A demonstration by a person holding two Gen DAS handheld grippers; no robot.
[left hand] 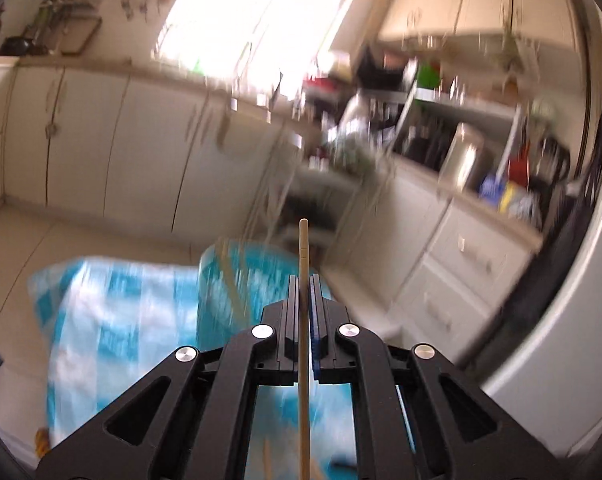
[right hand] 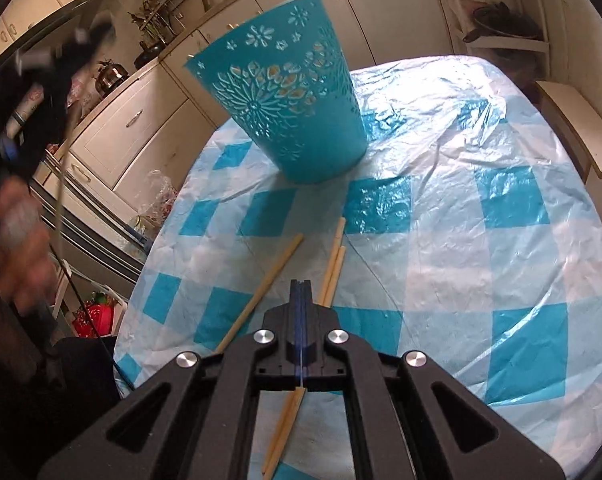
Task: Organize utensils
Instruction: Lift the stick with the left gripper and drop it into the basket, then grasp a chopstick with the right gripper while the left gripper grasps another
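My left gripper (left hand: pixel 303 280) is shut on a single wooden chopstick (left hand: pixel 303 248), which stands up between the pads and pokes out past the fingertips. It hangs high over the table, and the teal cut-out holder (left hand: pixel 233 276) is a blur below it. In the right wrist view the holder (right hand: pixel 289 92) stands on the checked tablecloth (right hand: pixel 481 240), with tan sticks showing through its holes. My right gripper (right hand: pixel 300 285) is shut with nothing between its pads, low over loose chopsticks: one (right hand: pixel 261 292) to its left and a pair (right hand: pixel 333 264) running under it.
A person's hand (right hand: pixel 17 248) holds the blurred left gripper at the left edge of the right wrist view. Cream kitchen cabinets (right hand: pixel 133 132) and a cluttered counter (left hand: pixel 481 184) surround the round table. A bench (right hand: pixel 573 132) stands beside the table's far right edge.
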